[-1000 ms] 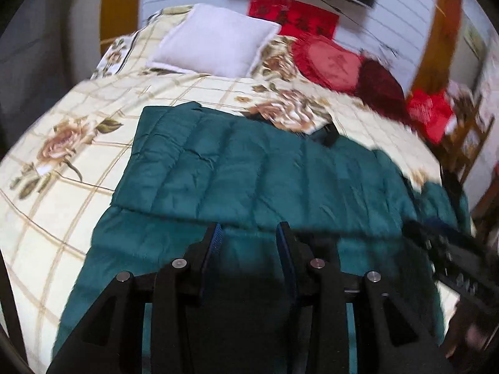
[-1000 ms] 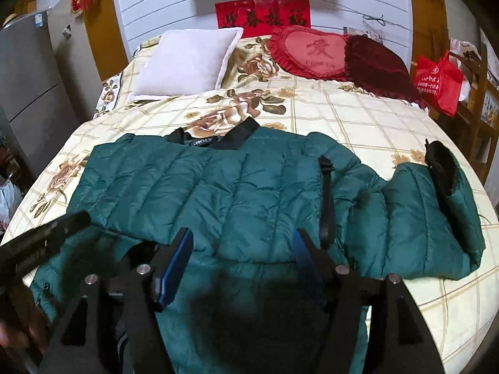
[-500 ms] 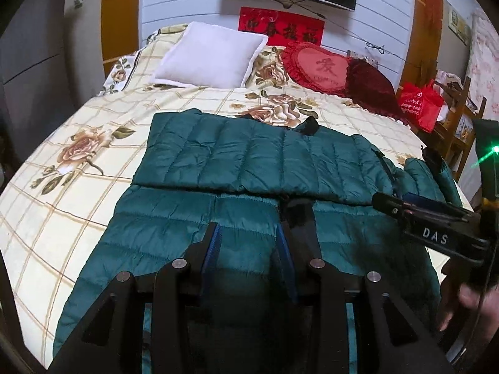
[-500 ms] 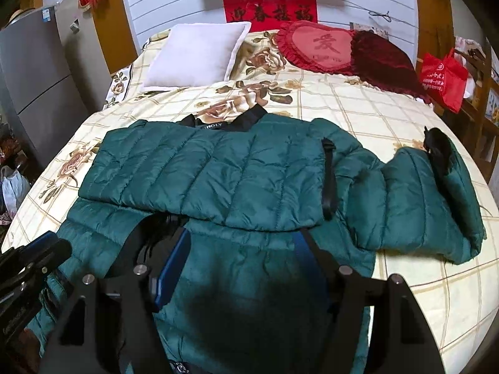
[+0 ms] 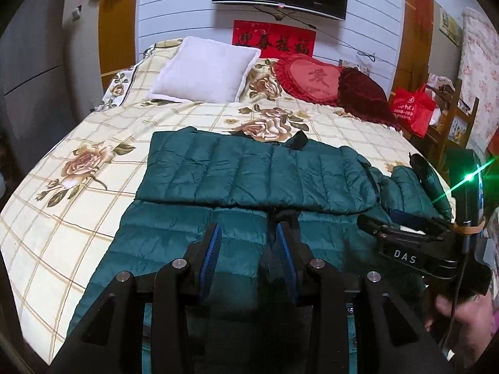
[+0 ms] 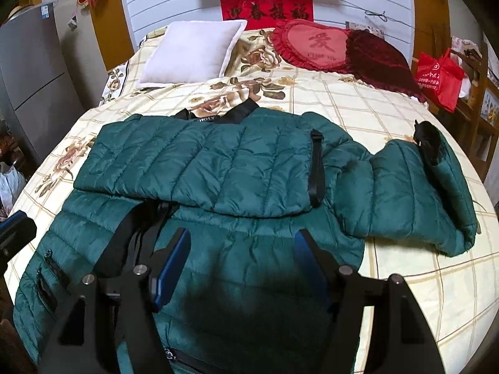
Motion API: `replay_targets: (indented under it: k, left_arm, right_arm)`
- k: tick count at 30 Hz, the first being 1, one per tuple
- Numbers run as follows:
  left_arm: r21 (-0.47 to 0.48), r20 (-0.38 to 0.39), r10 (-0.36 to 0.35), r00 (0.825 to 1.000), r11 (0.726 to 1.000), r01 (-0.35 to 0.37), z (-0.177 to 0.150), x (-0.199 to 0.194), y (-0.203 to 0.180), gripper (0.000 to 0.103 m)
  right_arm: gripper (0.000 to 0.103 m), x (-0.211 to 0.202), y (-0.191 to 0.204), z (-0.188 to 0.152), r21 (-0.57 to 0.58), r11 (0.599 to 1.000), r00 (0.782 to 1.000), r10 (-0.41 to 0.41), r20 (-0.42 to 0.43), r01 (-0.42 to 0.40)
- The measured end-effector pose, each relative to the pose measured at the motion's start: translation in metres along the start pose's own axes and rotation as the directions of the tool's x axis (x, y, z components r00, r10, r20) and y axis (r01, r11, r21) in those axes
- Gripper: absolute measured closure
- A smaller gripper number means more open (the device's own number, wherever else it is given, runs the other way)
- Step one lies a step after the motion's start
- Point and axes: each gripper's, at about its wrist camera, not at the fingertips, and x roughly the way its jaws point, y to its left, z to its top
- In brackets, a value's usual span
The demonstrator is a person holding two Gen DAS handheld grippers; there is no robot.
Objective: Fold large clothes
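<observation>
A dark green quilted jacket (image 5: 259,174) lies flat on the bed, one sleeve folded across its chest (image 6: 202,171), the other sleeve (image 6: 405,193) stretched out to the right. My left gripper (image 5: 248,240) hovers open and empty above the jacket's lower half. My right gripper (image 6: 241,246) is open wide and empty above the jacket's hem. The right gripper's body also shows at the right edge of the left wrist view (image 5: 414,249).
The bed (image 5: 78,193) has a cream floral checked cover. A white pillow (image 5: 205,68) and red cushions (image 5: 315,78) lie at its head. A red bag (image 5: 411,109) and wooden chair stand at the right; a grey fridge (image 6: 31,71) stands left.
Both grippers have pulled back and risen from the jacket, so more of the bed and wall shows. The jacket has not moved.
</observation>
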Motion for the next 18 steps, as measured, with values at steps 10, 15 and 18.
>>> replay_targets:
  k: [10,15,18]
  left_arm:
    - [0.034,-0.051,0.005,0.999,0.999,-0.003,-0.002,0.031,-0.006,0.052]
    - [0.036,-0.062,-0.004,0.998,0.999,0.006,-0.001,0.042,-0.007,0.052]
    - [0.034,-0.072,-0.009,0.997,0.999,0.012,0.0,0.048,-0.006,0.052]
  right_arm:
    - [0.028,0.007,-0.019,-0.003,0.054,0.998,1.0,-0.03,-0.01,0.031]
    - [0.028,0.006,-0.014,-0.004,0.05,0.998,0.999,-0.032,-0.006,0.032]
    - [0.028,0.004,-0.009,-0.003,0.048,0.998,1.0,-0.029,0.002,0.028]
